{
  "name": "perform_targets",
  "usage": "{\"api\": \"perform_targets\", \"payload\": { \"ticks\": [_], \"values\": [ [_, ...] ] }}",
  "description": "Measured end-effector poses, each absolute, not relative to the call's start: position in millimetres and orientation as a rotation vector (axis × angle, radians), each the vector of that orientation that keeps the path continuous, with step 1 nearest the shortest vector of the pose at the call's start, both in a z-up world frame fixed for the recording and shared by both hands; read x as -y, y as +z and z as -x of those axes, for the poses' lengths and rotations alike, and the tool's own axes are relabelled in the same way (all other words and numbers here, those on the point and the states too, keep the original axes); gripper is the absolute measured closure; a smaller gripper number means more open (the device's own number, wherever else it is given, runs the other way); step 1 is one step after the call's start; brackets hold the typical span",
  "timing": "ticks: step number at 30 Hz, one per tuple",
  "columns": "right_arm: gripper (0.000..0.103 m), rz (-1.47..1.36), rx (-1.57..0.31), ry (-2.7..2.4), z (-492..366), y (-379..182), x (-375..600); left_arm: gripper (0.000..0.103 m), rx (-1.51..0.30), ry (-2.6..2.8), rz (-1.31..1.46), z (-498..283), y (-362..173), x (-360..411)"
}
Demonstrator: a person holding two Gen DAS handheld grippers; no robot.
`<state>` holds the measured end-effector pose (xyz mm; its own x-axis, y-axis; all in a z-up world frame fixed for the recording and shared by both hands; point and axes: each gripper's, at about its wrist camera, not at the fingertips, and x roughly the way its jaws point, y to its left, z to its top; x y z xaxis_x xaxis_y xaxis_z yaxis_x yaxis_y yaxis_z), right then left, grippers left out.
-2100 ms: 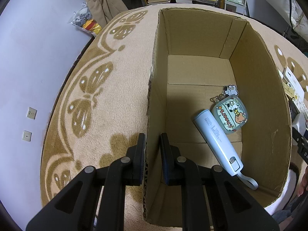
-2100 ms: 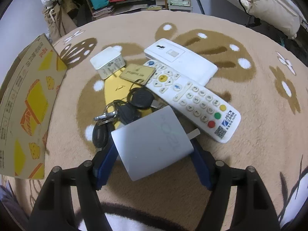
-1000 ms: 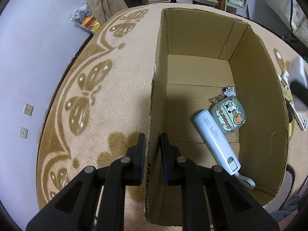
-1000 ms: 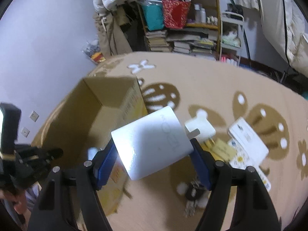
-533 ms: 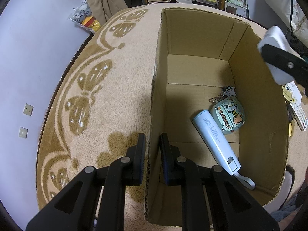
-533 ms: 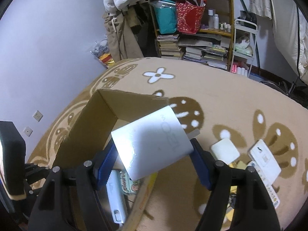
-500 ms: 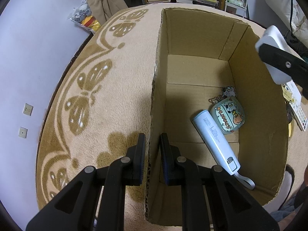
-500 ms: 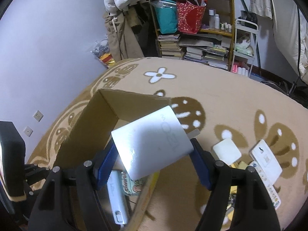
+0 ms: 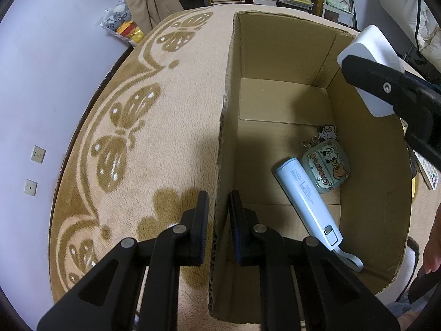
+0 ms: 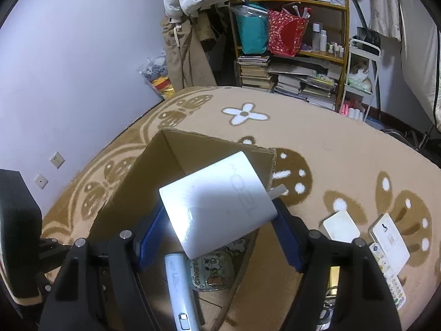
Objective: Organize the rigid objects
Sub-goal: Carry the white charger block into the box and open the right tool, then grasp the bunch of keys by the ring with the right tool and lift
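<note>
The left gripper (image 9: 217, 215) has its fingers clamped on the box (image 9: 224, 115) wall; the right gripper (image 10: 217, 237) holds a white charger (image 10: 217, 204) above the box.

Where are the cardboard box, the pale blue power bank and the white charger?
cardboard box (image 9: 278, 55), left wrist view, far inner wall.
pale blue power bank (image 9: 306, 195), left wrist view, mid-body.
white charger (image 10: 217, 201), right wrist view, flat face.

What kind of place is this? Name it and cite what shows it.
Most likely a lived-in room at home, a bedroom or living room. A beige pile rug with brown butterfly patterns covers the floor, a wooden shelf crammed with stacked books and bags lines the wall, and white bedding hangs nearby.
</note>
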<state>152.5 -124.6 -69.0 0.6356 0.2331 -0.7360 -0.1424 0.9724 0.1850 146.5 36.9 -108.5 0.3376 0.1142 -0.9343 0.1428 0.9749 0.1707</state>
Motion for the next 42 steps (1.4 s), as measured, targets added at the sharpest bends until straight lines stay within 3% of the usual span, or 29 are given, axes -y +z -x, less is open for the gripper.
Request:
{"api": "perform_targets", "payload": {
  "ticks": [17,23,42],
  "values": [
    [0.024,-0.132,-0.825,0.243,-145.1,-63.9,122.8,0.088,-1.245,-0.028,-0.190,-147.2,-107.5,-43.5],
    [0.018,-0.117,-0.842,0.214,-138.5,-62.6,129.1,0.088,-1.239,-0.025,-0.204,-146.2,-106.4,-41.6],
    [0.018,-0.206,-0.944,0.027,-100.4,-101.0,221.1,0.088,-1.238,-0.023,-0.220,-146.2,-104.7,-41.3]
  ]
}}
